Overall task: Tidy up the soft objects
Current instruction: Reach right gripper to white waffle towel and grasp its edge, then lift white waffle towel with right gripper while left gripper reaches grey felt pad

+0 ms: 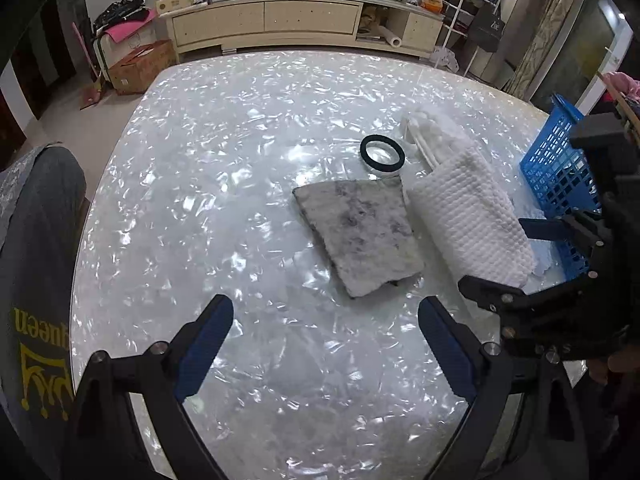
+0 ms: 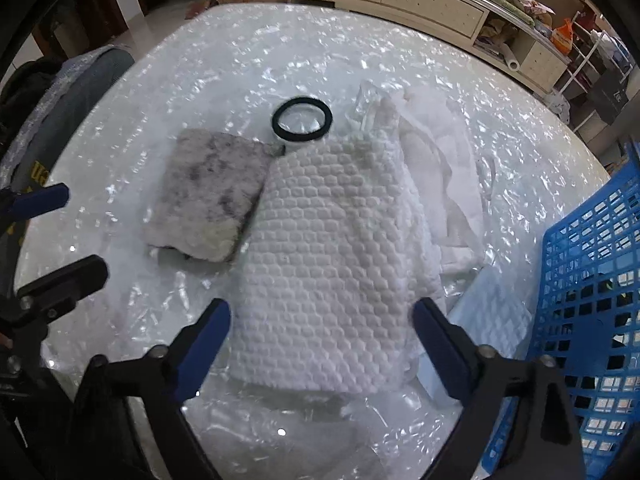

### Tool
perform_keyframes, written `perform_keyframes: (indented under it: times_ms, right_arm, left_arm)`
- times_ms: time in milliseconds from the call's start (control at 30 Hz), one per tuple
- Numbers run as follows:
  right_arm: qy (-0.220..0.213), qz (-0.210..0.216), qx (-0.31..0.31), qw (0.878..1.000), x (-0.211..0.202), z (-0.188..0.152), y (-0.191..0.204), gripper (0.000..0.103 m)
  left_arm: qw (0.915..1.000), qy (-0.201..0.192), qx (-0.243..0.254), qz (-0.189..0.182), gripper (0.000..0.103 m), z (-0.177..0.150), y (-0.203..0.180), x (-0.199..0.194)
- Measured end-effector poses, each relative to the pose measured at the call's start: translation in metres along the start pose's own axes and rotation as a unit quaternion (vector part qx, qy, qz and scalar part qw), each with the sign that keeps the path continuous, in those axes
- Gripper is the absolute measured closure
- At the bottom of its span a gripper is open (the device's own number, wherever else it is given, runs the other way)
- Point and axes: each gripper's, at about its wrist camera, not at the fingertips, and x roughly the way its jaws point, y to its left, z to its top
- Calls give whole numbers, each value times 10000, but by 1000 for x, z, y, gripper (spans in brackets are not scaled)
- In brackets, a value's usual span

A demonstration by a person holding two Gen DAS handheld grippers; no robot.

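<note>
A folded white waffle-textured towel (image 2: pixel 332 264) lies on the table, also in the left wrist view (image 1: pixel 468 216). A grey mottled fluffy pad (image 1: pixel 360 232) lies beside it on the left, touching it (image 2: pixel 208 204). A black ring (image 1: pixel 382 154) sits just beyond them (image 2: pixel 302 120). My right gripper (image 2: pixel 322 312) is open, its fingers on either side of the towel's near end. My left gripper (image 1: pixel 326 312) is open and empty above bare table, just short of the pad. The right gripper (image 1: pixel 532 256) also shows at the right of the left wrist view.
A blue plastic basket (image 2: pixel 592 300) stands at the table's right edge (image 1: pixel 560 176). Thin white cloth and plastic wrap (image 2: pixel 448 168) lie under and beyond the towel. The shiny white table (image 1: pixel 224 184) ends near a cluttered cream sideboard (image 1: pixel 280 20). A dark chair back (image 1: pixel 40 264) is at left.
</note>
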Motion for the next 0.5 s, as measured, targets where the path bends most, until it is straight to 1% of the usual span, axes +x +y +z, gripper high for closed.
perform_keyframes:
  times_ms: [67, 200, 300, 400, 467, 500]
  right_arm:
    - [75, -53, -2, 10000, 8, -1, 1, 19]
    - [109, -63, 19, 9999, 16, -1, 4, 21]
    - [124, -11, 79, 9999, 17, -2, 5, 27]
    - [91, 25, 18, 10000, 16, -3, 7, 39]
    - [63, 20, -36, 10000, 14, -5, 9, 55]
    - [55, 9, -56, 10000, 12, -5, 7, 58]
  left_arm:
    - [10000, 3, 16, 10, 10, 1, 0, 2]
    - [10000, 24, 37, 0, 10, 2, 0, 7]
    - [10000, 51, 26, -25, 10, 4, 1, 10]
    - [10000, 48, 18, -67, 10, 5, 2, 12]
    - [9999, 53, 5, -88, 10, 5, 2, 12]
    - [9999, 51, 1, -95, 10, 6, 2, 12]
